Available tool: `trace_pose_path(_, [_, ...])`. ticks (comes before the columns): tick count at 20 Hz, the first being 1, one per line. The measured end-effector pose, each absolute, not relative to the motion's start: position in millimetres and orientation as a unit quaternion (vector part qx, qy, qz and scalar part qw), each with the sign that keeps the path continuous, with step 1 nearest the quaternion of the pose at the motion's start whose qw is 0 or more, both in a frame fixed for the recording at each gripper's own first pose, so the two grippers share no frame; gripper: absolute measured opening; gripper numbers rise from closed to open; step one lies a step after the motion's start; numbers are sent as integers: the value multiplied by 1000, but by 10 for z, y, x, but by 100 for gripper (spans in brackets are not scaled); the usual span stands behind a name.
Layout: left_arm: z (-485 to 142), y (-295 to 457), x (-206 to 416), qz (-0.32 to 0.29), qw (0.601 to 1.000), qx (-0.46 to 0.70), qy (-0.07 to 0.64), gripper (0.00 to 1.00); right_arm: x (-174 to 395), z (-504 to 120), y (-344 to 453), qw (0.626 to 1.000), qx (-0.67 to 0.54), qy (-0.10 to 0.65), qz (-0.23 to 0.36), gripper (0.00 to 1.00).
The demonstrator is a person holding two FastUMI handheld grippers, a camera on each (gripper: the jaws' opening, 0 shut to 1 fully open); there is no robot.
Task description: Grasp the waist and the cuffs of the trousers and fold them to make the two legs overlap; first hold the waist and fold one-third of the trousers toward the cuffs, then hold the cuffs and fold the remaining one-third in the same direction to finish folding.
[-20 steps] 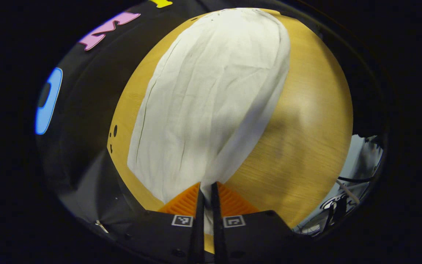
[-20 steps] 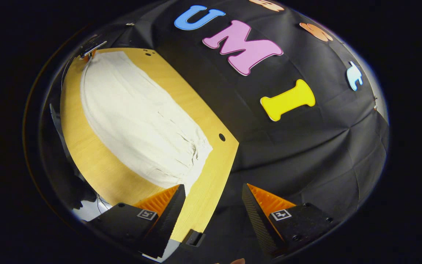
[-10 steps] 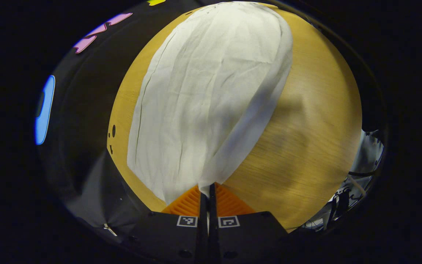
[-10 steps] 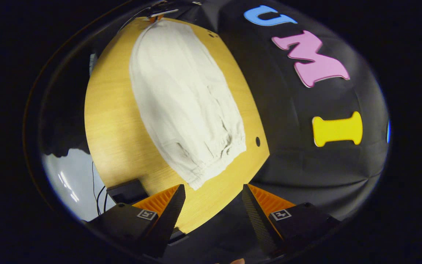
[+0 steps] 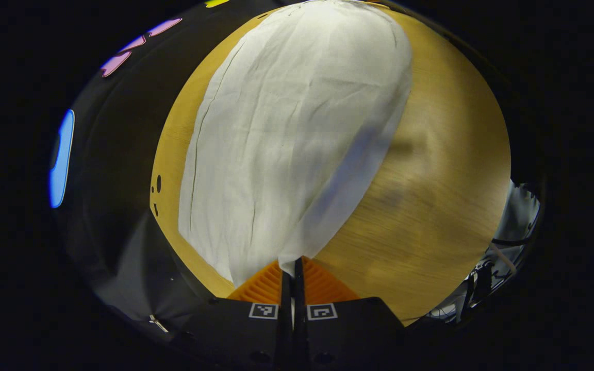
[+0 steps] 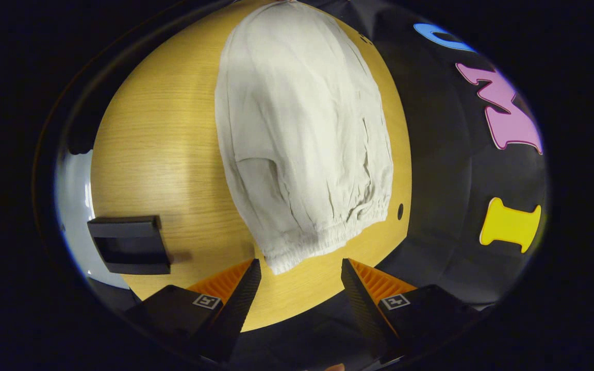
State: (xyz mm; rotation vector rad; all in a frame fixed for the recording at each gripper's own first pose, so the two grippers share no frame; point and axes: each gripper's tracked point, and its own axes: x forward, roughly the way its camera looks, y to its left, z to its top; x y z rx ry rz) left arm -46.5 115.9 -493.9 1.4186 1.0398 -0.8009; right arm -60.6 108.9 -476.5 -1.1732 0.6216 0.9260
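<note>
White trousers (image 5: 297, 129) lie lengthwise on a wooden table (image 5: 441, 170). In the left gripper view my left gripper (image 5: 293, 264) is shut on the near corner of the cloth at the cuff end, and that edge is lifted a little off the table. In the right gripper view the gathered elastic waist (image 6: 323, 242) is the nearest part of the trousers (image 6: 297, 123). My right gripper (image 6: 301, 270) stands open just short of the waistband's near corner, with nothing between its fingers.
A small black box (image 6: 129, 245) sits on the table (image 6: 163, 134) left of the right gripper. The booth's black cloth wall runs along the table's far side. Cables (image 5: 488, 273) hang beyond the table edge at the right of the left gripper view.
My right gripper has swung round from facing the wall until it faces the waistband, still open. The left gripper closed fully on the cuff corner and has kept its hold.
</note>
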Motion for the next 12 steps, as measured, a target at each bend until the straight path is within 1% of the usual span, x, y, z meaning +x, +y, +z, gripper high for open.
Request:
trace_pose_path(4, [-4944, 1147, -459, -335, 573, 602, 444, 6, -509, -4910, 1198, 674, -540, 257, 433, 96])
trace_pose_path(5, [-4942, 1150, -463, -336, 572, 604, 442, 6, -478, -4913, 1221, 670, -541, 255, 440, 92])
trace_pose_path(6, [-4941, 1144, -464, -337, 570, 605, 442, 6, -439, -4918, 1243, 665, -541, 255, 448, 92])
trace_pose_path(9, [-4944, 1155, -466, -341, 567, 605, 443, 6, -387, -4993, 1284, 650, -514, 289, 479, 92])
trace_pose_path(10, [-4939, 1166, -464, -340, 568, 604, 443, 6, -408, -5032, 1288, 650, -497, 310, 484, 90])
trace_pose_path(11, [-4940, 1156, -462, -339, 570, 604, 443, 6, -433, -5056, 1278, 651, -481, 333, 483, 80])
trace_pose_path(12, [-4938, 1163, -459, -337, 572, 603, 442, 6, -493, -5084, 1298, 655, -463, 354, 482, 74])
